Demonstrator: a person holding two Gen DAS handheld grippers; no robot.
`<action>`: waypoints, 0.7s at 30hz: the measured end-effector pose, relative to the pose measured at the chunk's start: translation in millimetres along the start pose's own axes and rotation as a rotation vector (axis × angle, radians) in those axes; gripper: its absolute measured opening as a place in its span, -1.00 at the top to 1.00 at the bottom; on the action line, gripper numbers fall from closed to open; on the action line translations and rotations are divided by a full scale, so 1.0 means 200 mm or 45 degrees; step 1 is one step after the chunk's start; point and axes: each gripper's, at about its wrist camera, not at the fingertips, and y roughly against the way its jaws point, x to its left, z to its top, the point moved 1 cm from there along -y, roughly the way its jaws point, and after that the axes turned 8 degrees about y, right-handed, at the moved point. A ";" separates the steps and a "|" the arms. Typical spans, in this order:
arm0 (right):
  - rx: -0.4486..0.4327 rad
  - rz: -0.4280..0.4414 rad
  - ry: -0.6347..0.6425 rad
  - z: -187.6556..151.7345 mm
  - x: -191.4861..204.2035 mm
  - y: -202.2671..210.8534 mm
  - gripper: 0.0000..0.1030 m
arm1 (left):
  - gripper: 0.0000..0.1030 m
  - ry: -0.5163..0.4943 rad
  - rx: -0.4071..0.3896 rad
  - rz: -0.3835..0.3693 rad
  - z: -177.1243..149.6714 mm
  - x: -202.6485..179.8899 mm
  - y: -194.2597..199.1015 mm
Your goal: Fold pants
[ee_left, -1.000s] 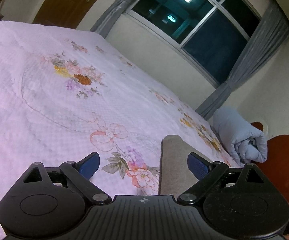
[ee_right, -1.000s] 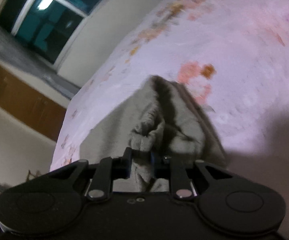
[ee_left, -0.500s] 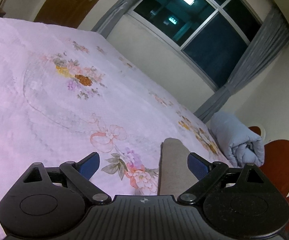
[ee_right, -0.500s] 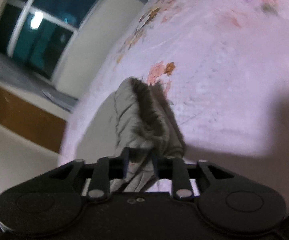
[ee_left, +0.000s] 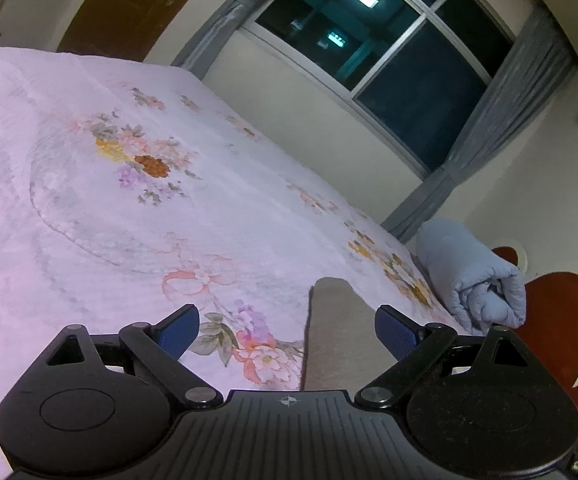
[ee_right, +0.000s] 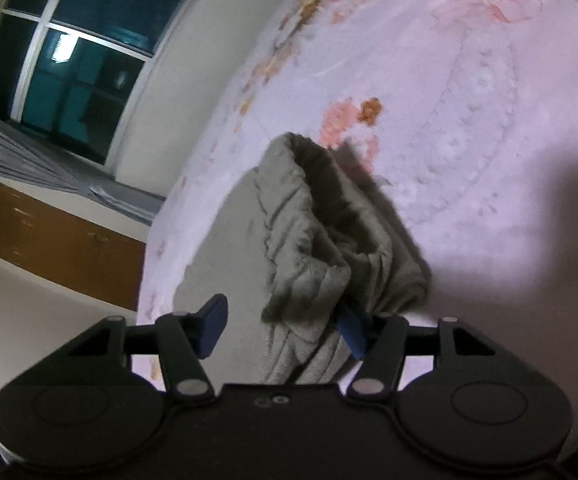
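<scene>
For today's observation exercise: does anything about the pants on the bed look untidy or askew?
Yes. The grey pants are bunched and wrinkled at the waistband, standing up in a heap before the right gripper rather than lying flat.

My bed's pale pink floral quilt (ee_left: 129, 208) fills the view. At one o'clock a dark window (ee_left: 389, 52) reflects a ceiling light, grey curtains (ee_left: 489, 128) beside it. A brown wooden door (ee_left: 129, 4) stands at eleven.

Bedspread (ee_left: 249, 208): pale lilac-pink, printed with pink, orange and purple flowers. Pants (ee_right: 317, 232): plain grey-beige. Rolled quilt (ee_left: 469, 272), right of frame: light blue. Curtains (ee_left: 489, 128): grey. Door (ee_left: 129, 4), upper left: brown. Left claw (ee_left: 287, 330): black, blue pads.
</scene>
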 end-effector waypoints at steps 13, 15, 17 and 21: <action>-0.044 -0.048 -0.051 0.01 -0.07 0.06 0.01 | -0.81 -0.084 0.002 0.075 -0.02 0.04 0.00; -0.045 -0.078 -0.049 0.00 -0.08 0.07 0.01 | -0.81 -0.090 0.013 0.092 -0.03 0.06 0.00; -0.048 -0.076 -0.069 0.00 -0.10 0.08 -0.06 | -0.81 -0.105 0.032 0.117 -0.05 0.06 -0.01; -0.050 -0.042 -0.078 0.00 -0.12 0.04 -0.13 | -0.81 -0.158 0.068 0.147 -0.08 0.06 -0.03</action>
